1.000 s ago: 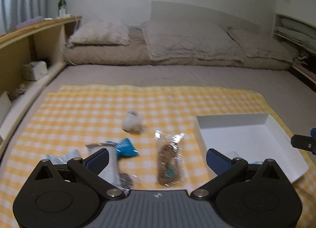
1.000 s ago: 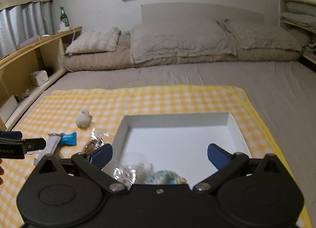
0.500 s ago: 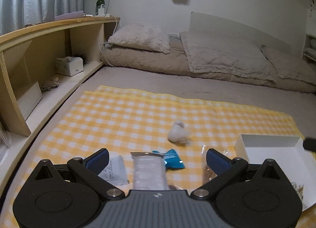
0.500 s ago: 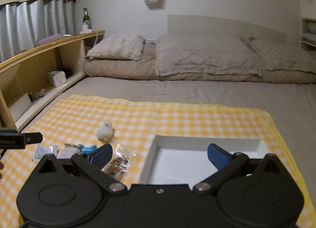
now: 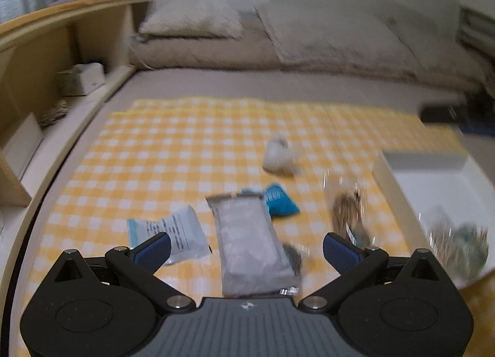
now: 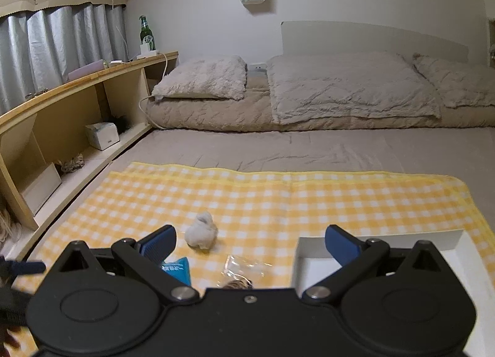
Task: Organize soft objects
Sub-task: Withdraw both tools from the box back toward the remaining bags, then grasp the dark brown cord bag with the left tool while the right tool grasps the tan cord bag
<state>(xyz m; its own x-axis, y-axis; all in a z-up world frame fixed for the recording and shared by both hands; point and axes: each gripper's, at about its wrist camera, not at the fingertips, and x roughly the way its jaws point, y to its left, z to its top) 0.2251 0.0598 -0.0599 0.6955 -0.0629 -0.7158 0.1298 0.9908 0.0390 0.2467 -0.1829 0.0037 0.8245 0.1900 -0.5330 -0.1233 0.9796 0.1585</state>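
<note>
Yellow cloth: I see a yellow-and-white checked cloth (image 5: 173,152) spread flat on the grey bed (image 6: 309,146), and all the small things lie on it.
Left tool: my left gripper (image 5: 246,245) has its blue-tipped fingers (image 5: 153,248) spread wide, with nothing between them but air.
Right tool: my right gripper (image 6: 250,242) is spread wide too, and it holds nothing.
Grey pack: a long grey plastic pack (image 5: 252,239) lies just under my left tool, between the two tips.
White pack: a white pack with small print (image 5: 173,233) lies just left of the grey one, partly behind the left tip.
Blue pack: a small bright blue packet (image 5: 280,202) peeks out from the far end of the grey pack, touching it.
Soft toy: a little white fluffy ball (image 6: 201,231) sits farther back, apart from the packs.
Clear bag: a clear crinkly bag with brown bits inside (image 5: 348,211) lies near the box (this view is blurry).
Box: a shallow white box (image 5: 433,171) sits at the right, with one clear crinkly bundle (image 5: 458,242) in its near corner.
</note>
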